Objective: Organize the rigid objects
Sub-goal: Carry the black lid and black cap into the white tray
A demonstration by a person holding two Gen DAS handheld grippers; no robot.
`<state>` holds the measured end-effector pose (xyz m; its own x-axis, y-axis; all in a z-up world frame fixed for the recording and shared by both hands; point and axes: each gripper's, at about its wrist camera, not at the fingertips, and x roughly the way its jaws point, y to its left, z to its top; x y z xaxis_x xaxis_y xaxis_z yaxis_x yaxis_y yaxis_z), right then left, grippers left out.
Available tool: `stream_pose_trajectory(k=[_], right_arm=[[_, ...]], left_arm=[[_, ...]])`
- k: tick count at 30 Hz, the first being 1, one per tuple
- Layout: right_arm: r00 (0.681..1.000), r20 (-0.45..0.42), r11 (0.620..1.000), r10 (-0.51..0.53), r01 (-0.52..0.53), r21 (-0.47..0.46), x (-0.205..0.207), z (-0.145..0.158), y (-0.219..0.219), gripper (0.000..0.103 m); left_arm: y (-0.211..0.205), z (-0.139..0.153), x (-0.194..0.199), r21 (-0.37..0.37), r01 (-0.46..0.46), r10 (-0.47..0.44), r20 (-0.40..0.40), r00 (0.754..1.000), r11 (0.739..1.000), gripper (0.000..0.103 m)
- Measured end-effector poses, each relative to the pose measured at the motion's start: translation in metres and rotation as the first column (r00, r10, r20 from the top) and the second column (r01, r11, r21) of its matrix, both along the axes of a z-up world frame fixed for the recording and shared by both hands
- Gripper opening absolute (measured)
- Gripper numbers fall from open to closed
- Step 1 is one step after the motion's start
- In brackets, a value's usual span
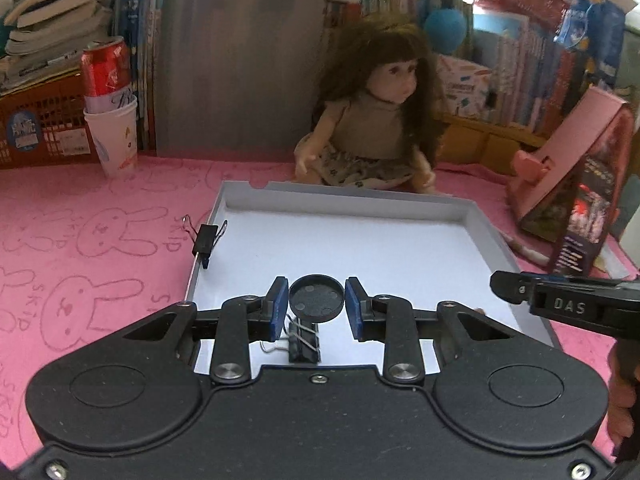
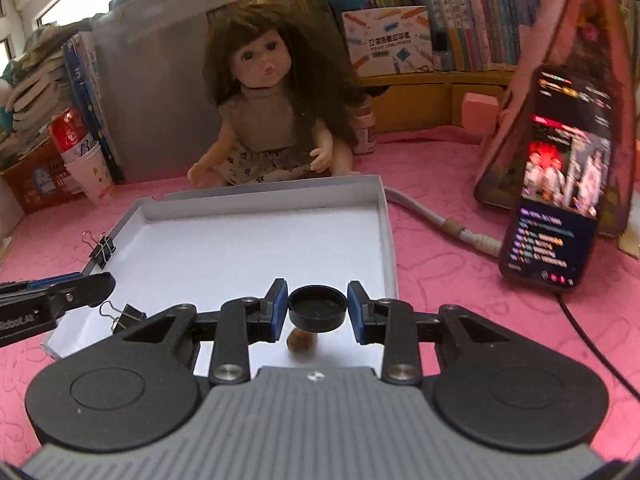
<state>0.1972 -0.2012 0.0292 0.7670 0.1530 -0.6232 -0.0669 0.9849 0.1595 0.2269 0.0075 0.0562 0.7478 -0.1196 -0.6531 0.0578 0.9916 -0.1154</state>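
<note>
Pink tablecloth (image 1: 80, 208), one white tray (image 1: 344, 200), two tools (image 1: 317, 304) (image 2: 317, 307) each clamping one black cap (image 1: 317, 298) (image 2: 317, 307), two binder clips (image 1: 206, 238) (image 1: 305, 346).

Each hand-held gripper, left (image 1: 317, 306) and right (image 2: 317, 308), pinches something.

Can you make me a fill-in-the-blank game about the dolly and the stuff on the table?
1. The doll sitting behind the white tray has long ____ hair.
2. The round cap between the right gripper jaws is ____.
3. The bunny tablecloth is ____.
4. The red can stands in a white paper ____.

Missing words: brown; black; pink; cup
</note>
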Motion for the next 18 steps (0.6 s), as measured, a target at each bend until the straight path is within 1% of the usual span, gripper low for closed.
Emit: stream_pose_trajectory(k=[4, 7, 12, 18], right_arm=[[0.999, -0.040, 1.000, 0.030, -0.030, 0.003, 0.016, 0.000, 0.003, 0.037], [0.996, -0.081, 0.999, 0.024, -0.023, 0.023, 0.028, -0.003, 0.001, 0.037], [0.993, -0.117, 0.999, 0.015, -0.012, 0.033, 0.038, -0.011, 0.000, 0.037], [0.993, -0.120, 1.000, 0.016, -0.015, 0.004, 0.042, -0.016, 0.007, 0.037]], left_arm=[[-0.002, -0.008, 0.025, 0.007, -0.027, 0.028, -0.042, 0.999, 1.000, 0.029], [-0.006, -0.014, 0.041, 0.018, -0.024, 0.025, -0.078, 0.997, 1.000, 0.029], [-0.009, -0.023, 0.054, 0.060, -0.029, 0.035, -0.101, 0.994, 0.998, 0.029], [-0.010, -0.031, 0.061, 0.062, -0.034, 0.041, -0.113, 0.993, 0.997, 0.029]])
